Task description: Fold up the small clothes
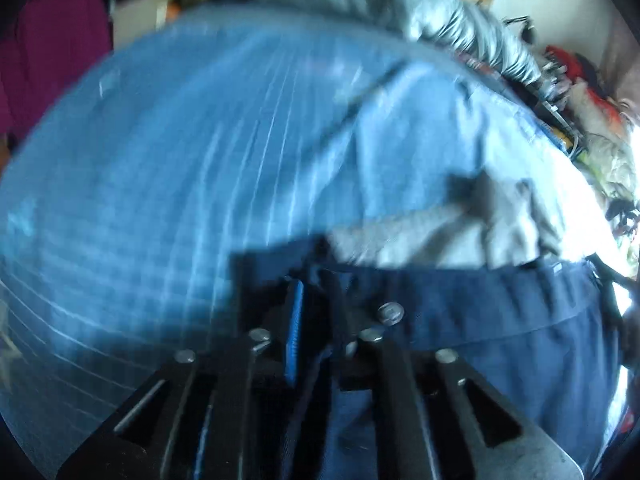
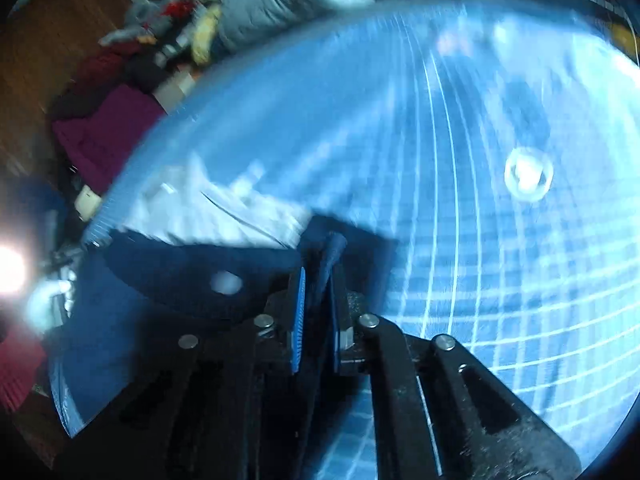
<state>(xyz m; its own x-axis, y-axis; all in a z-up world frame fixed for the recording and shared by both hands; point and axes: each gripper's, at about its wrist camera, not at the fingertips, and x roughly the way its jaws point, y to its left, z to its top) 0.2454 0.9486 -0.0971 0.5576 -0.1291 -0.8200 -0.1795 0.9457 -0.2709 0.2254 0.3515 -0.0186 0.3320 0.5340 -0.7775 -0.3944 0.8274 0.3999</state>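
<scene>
1. Left wrist view: the left tongs (image 1: pixel 316 292) are clamped together on the near edge of a dark navy garment (image 1: pixel 480 320). From the grip its hem runs off to the right, so the long axis lies left to right in front of the tongs. A pale grey-blue piece of clothing (image 1: pixel 460 152) lies just beyond it, touching or overlapping its far edge. Both rest on a blue gridded mat (image 1: pixel 160 200) covering the bench. The picture is blurred, so finer folds cannot be read.

2. Right wrist view: the right tongs (image 2: pixel 320 276) are likewise closed on a pinch of the dark navy garment (image 2: pixel 192 272), which here spreads away to the left of the grip; the pale cloth (image 2: pixel 208 212) sits at its far side.

3. Judgement: each pair holds one end of the same near edge, the cloth stretched between them, neither hand nearer. The fold probably calls for carrying that edge away toward the far side, both ends level.
</scene>
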